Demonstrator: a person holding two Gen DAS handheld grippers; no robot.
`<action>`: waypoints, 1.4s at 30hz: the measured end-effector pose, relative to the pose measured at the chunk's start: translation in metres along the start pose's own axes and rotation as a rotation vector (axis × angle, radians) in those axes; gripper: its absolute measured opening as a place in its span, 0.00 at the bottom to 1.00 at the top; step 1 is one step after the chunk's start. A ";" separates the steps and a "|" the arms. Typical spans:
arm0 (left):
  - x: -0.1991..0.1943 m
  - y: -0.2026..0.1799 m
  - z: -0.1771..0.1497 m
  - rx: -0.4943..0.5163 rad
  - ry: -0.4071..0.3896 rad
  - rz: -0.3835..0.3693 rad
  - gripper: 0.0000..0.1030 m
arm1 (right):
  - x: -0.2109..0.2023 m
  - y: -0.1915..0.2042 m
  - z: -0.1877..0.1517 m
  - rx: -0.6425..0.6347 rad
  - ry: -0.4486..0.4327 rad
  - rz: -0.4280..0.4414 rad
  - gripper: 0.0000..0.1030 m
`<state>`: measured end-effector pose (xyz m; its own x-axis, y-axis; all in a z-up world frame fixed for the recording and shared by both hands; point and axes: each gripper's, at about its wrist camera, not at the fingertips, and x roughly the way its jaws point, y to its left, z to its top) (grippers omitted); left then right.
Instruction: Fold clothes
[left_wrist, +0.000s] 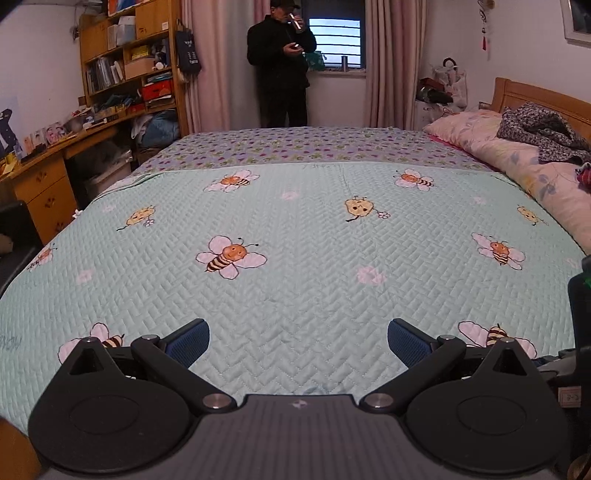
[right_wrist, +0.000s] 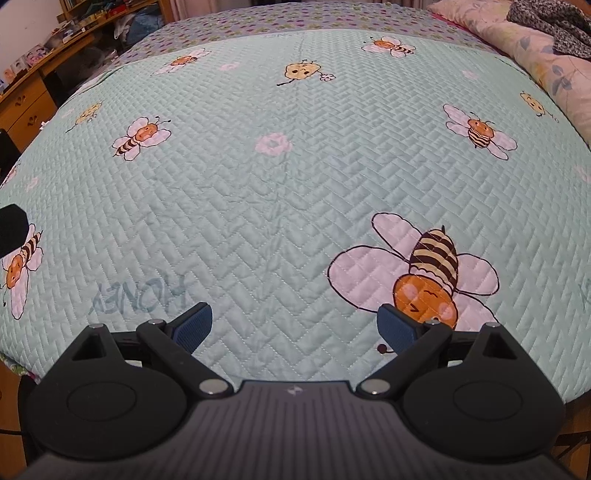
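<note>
Mint quilted bedspread (right_wrist: 280, 192) bare | only garment: dark clothes heap (left_wrist: 543, 133) at 2 o'clock by pillow (left_wrist: 480, 133) | left tool (left_wrist: 298, 345), right tool (right_wrist: 294, 326) spread, empty | fetch heap, spread flat mid-bed before creasing

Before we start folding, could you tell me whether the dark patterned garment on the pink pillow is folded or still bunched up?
Bunched up: the dark patterned garment lies in a crumpled heap on the pink pillow, with no flat folds visible.

Bed (left_wrist: 535, 92) under bee quilt (left_wrist: 314, 266)
</note>
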<state>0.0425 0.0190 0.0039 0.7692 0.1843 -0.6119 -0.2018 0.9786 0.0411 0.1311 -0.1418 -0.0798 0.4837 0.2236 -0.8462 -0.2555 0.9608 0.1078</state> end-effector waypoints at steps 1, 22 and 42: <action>0.000 -0.001 0.001 -0.001 0.004 -0.002 1.00 | 0.000 0.000 0.000 -0.001 0.001 0.001 0.93; 0.043 0.011 -0.005 -0.076 0.191 -0.058 0.99 | 0.007 -0.007 -0.001 0.022 0.021 0.017 0.93; 0.065 0.004 -0.009 -0.056 0.299 -0.020 0.99 | 0.017 -0.013 -0.004 0.046 0.037 0.018 0.93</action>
<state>0.0862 0.0344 -0.0425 0.5623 0.1214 -0.8180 -0.2274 0.9737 -0.0117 0.1388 -0.1513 -0.0976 0.4476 0.2355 -0.8627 -0.2252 0.9633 0.1461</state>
